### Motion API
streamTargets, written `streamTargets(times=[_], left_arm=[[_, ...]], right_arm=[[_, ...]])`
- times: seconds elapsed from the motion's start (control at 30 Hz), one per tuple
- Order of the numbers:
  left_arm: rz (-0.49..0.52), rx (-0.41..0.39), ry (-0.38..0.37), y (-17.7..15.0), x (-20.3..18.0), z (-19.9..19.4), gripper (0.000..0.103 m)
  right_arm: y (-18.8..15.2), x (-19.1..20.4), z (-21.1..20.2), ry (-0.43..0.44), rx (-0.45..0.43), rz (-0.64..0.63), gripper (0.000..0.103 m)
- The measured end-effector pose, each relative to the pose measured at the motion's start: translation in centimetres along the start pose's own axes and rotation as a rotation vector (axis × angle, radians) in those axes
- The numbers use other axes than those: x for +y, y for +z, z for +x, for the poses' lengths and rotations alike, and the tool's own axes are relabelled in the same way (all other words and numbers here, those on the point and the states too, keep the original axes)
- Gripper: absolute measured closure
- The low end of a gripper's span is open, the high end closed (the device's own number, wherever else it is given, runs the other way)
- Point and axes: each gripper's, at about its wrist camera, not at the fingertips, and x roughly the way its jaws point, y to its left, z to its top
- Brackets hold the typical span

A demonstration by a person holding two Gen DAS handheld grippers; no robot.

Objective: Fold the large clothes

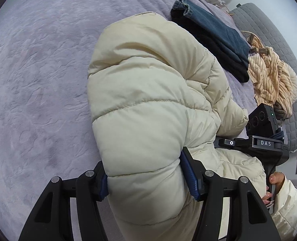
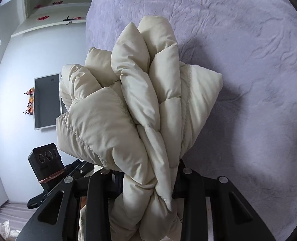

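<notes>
cream quilted puffer jacket [image 1: 148, 104], bunched over lavender bed [image 1: 38, 80]: light, bulky, springy, slippery; left gripper [image 1: 144, 180] and right gripper [image 2: 146, 180] fingers clamp thick folds; best held at stitched seams.

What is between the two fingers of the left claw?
A thick roll of the puffy cream jacket sits squeezed between the fingers of the left claw. The left wrist view shows it.
</notes>
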Motion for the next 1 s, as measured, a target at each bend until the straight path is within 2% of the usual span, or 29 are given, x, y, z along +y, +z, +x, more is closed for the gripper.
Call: streamTargets(times=[0.2,0.33,0.47,0.6,0.7,0.77,0.87,1.0], left_arm=[[-0.018,0.037,0.05,-2.1,3.9,1.6,0.041],[-0.002,0.033,0.075,-2.7,4.1,2.4,0.041],[0.024,0.013,0.104,-2.4,2.9,1.1,0.041],[0.094,-0.063,0.141,-2.5,1.5,-2.5,0.041],[0.139,-0.076,0.08,-2.8,-0.5,-4.2,0.041],[0.19,-0.045,0.016,-3.6,-2.8,-3.8,0.041],[0.269,0.009,-0.059,-5.6,-5.7,-2.6,0.041],[0.32,0.047,-0.14,-7.7,-8.9,-1.6,0.041]], right_arm=[[-1.3,-0.2,3.6,-0.042,0.025,0.008,0.067],[-0.9,-1.4,4.2,-0.099,0.024,0.01,0.06],[0.1,-2.4,4.2,-0.116,0.021,0.02,0.052],[0.1,-3.0,4.1,-0.108,0.01,0.033,0.051],[-0.5,-2.5,3.9,-0.126,0.007,0.037,0.048],[-2.0,-2.4,3.2,-0.148,0.014,0.031,0.045],[-2.3,-0.9,1.4,-0.196,0.009,0.019,0.045],[-2.3,1.9,-2.2,-0.266,-0.037,-0.015,0.047]])
